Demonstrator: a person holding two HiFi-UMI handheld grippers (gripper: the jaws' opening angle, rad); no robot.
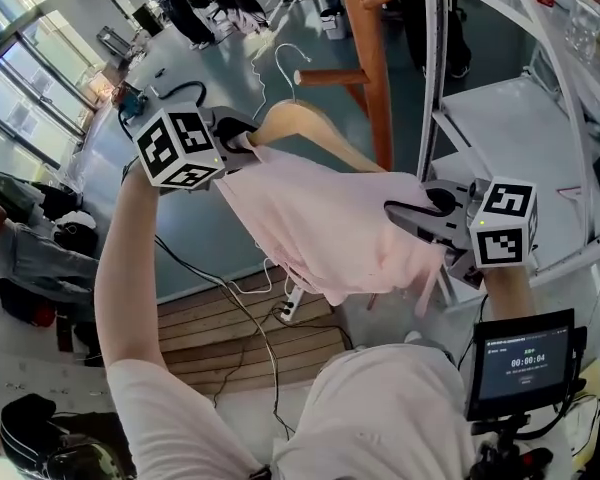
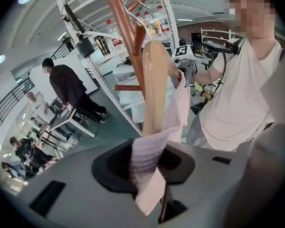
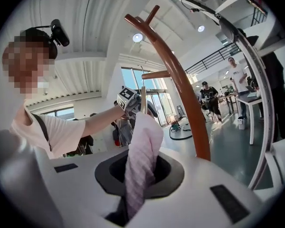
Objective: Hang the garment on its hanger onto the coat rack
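A pale pink garment (image 1: pixel 330 223) hangs on a wooden hanger (image 1: pixel 302 120) whose metal hook (image 1: pixel 280 60) points up near the brown coat rack (image 1: pixel 370 68). My left gripper (image 1: pixel 235 136) is shut on the hanger's left end and the cloth over it. In the left gripper view the hanger (image 2: pixel 154 80) and pink cloth (image 2: pixel 149 158) run down between the jaws of the left gripper (image 2: pixel 149 172). My right gripper (image 1: pixel 422 216) is shut on the garment's right side. In the right gripper view the right gripper (image 3: pixel 137 177) pinches a fold of garment (image 3: pixel 141 146). A rack peg (image 1: pixel 330 76) sticks out just right of the hook.
A white metal shelf frame (image 1: pixel 540 118) stands close on the right of the rack. A power strip and cables (image 1: pixel 288 308) lie on wooden floor boards (image 1: pixel 250 343) below. A small screen (image 1: pixel 520 363) hangs at my waist. People stand farther off.
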